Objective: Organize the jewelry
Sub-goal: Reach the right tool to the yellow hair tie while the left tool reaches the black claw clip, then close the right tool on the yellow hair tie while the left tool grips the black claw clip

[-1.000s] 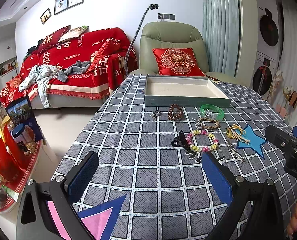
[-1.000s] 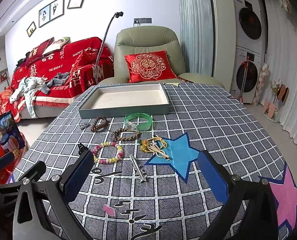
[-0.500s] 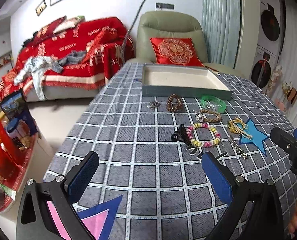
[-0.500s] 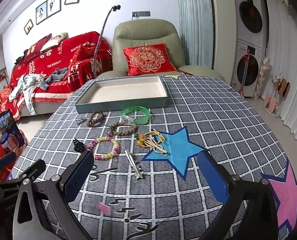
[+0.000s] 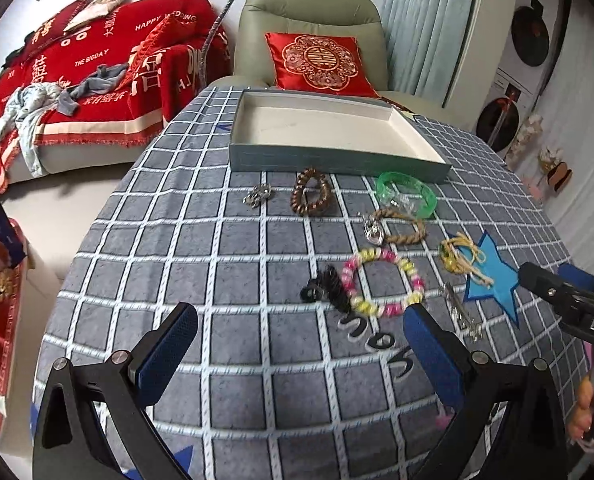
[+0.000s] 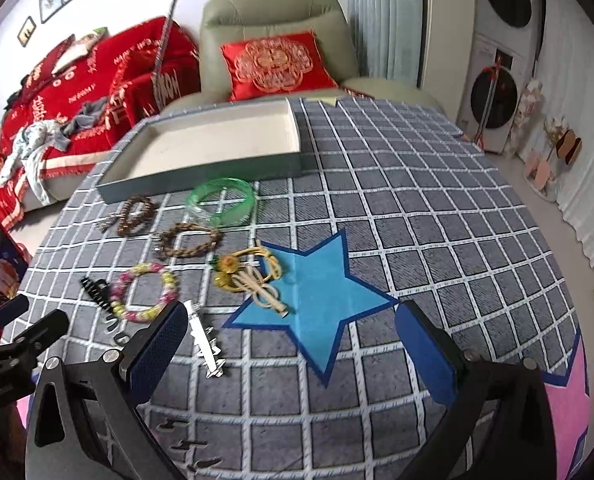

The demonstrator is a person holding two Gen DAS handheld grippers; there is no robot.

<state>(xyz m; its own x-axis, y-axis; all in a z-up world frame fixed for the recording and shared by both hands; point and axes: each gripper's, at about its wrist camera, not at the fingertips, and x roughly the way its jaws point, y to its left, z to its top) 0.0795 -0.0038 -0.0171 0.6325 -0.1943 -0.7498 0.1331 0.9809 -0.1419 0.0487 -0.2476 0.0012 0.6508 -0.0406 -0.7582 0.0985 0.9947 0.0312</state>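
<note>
Moved in closer and lower over the checked tablecloth (image 5: 233, 264) than a second ago, both cameras tipped down, jewelry larger in both views; nothing picked up so far

Left gripper (image 5: 301, 344): fingers wide apart, empty, hovering just near of the pink-and-yellow bead bracelet (image 5: 383, 280) and the black hair claw (image 5: 329, 286) touching its left side

Right gripper (image 6: 293, 344): fingers wide apart too, empty, above the near point of the blue star (image 6: 321, 296), with the silver bar clip (image 6: 205, 340) just beside its left finger

Further off on the cloth: yellow cord bracelet (image 6: 249, 272) lying on the star's left edge, braided brown bracelet (image 5: 401, 228) with a silver charm, green bangle (image 5: 405, 194) just near of the tray's right end, brown bead bracelet (image 5: 311, 196), small silver piece (image 5: 257, 196) to its left

Grey tray (image 5: 337, 158) at the far side, apparently empty, so all of the sorting left to do

Judged from the approach: an opening pick being lined up, likely the bead bracelet for the left side and the clip or yellow cord for the right; thin flat pieces on soft cloth, so probably a low, careful pinch needed
</note>
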